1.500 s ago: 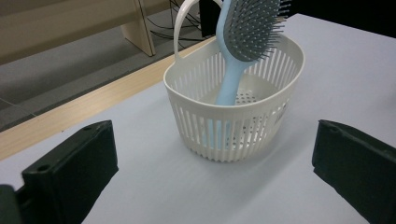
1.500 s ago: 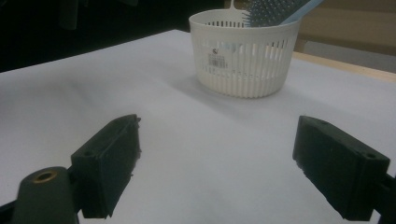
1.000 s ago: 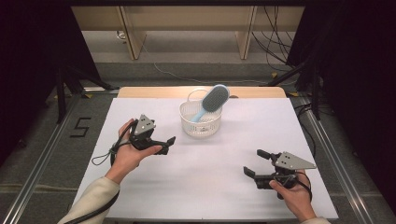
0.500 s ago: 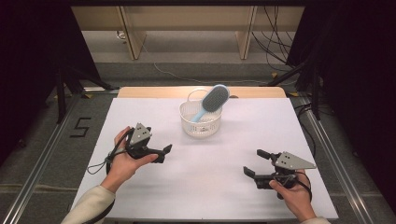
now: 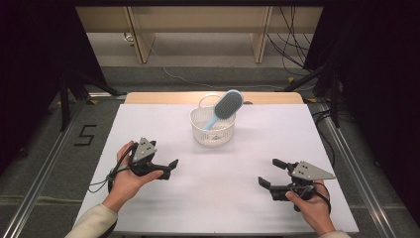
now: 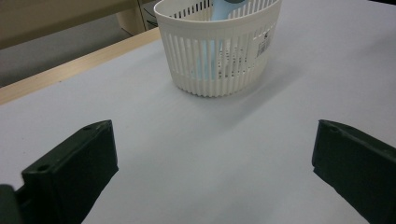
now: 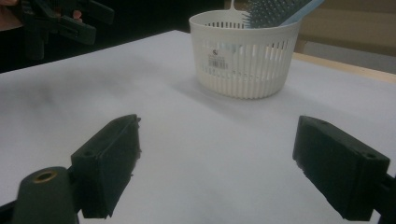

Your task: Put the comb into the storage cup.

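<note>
A white slatted basket (image 5: pixel 213 130) stands at the far middle of the white table (image 5: pixel 208 203). A light blue hairbrush (image 5: pixel 226 106) leans in it, its bristled head sticking out over the right rim. My left gripper (image 5: pixel 169 168) is near left of the basket, open and holding nothing; its own view shows wide-apart jaws (image 6: pixel 212 135) facing the basket (image 6: pixel 219 56) and the brush handle (image 6: pixel 223 4). My right gripper (image 5: pixel 267 171) is open and holds nothing at the near right. Its view (image 7: pixel 217 126) shows the basket (image 7: pixel 247 60), the brush (image 7: pixel 275 9) and the left gripper (image 7: pixel 60 21) beyond.
A wooden strip (image 5: pixel 163 97) runs along the table's far edge. Metal rails (image 5: pixel 341 148) flank the table. The floor at the left bears a "5" mark (image 5: pixel 85 135), and cables (image 5: pixel 292 44) lie behind on the right.
My left gripper has drawn back a little toward the person and lower on the table. The right gripper, basket and brush have not moved.
</note>
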